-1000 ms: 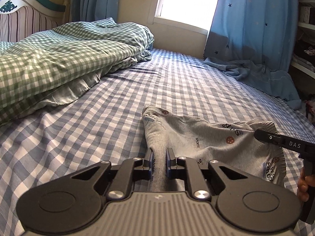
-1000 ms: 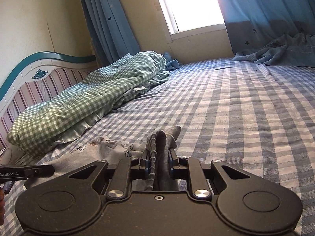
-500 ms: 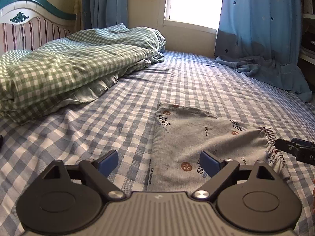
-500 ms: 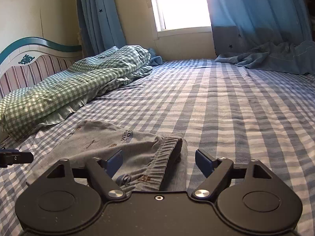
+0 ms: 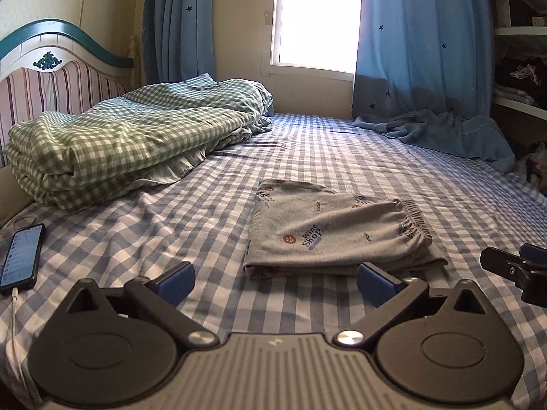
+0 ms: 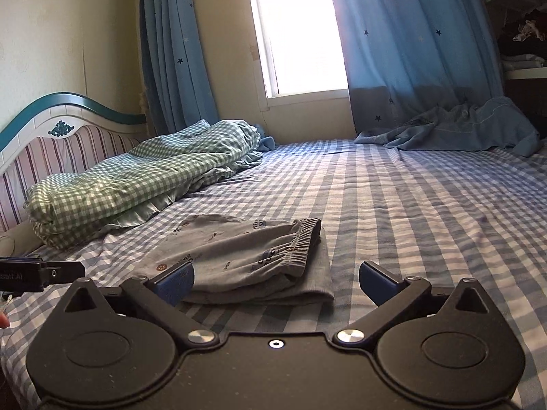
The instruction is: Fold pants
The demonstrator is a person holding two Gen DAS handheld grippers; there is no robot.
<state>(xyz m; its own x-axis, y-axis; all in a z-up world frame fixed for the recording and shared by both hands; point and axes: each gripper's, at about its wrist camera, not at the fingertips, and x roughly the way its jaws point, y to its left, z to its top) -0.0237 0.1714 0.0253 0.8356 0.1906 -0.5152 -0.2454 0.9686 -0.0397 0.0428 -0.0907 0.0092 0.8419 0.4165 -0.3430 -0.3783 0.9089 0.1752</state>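
Lying folded — pants [image 5: 336, 235] just beyond both opening, empty tongs [image 5: 275, 282]

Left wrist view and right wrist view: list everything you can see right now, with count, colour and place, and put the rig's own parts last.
pants: one, grey with small prints, folded flat on the bed, ahead of both tongs.
bed sheet: one, blue and white check, covering the bed.
duvet: one, green and white check, bundled by the headboard.
headboard: one, striped with teal trim, far left.
phone: one, dark, screen lit, cable attached, left edge of the bed.
curtains: two, blue with stars, either side of the window.
blue cloth: one, crumpled below the right curtain.
shelves: cluttered, far right.
left tongs: black, blue pads, opening, nothing between.
right tongs: same, opening, nothing between.
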